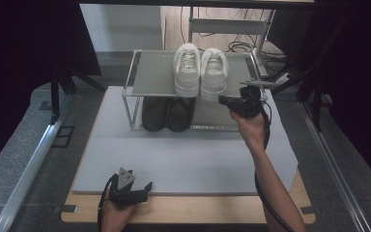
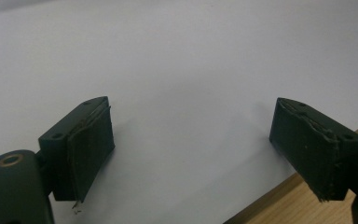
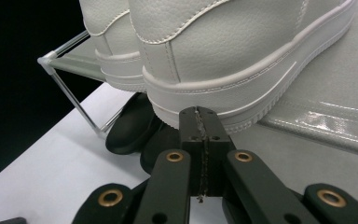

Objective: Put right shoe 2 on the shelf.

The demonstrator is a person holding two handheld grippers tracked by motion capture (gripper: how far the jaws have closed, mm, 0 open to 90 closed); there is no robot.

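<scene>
The right gripper (image 3: 201, 122) has its two black jaws pressed flat together with nothing between them. Its tip sits just at the heel of the nearer white sneaker (image 3: 242, 60), at the sole edge; whether it touches cannot be told. In the high view the right gripper (image 1: 226, 101) is held at the front edge of the upper shelf of a small wire shoe rack (image 1: 147, 75), beside the right-hand shoe of the white pair (image 1: 201, 70). Both white sneakers stand side by side on that top shelf, toes pointing away from the person, heels at the front edge. Beneath them, on the lower level, a pair of dark shoes (image 1: 168, 113) rests side by side.

The left gripper (image 1: 134, 192) lies idle near the front edge of the pale surface (image 1: 183, 154), its jaws spread wide and empty over the mat.

Judging by this, both pairs are already shelved; what seems left is nudging the white heel straight, or nothing.
</scene>
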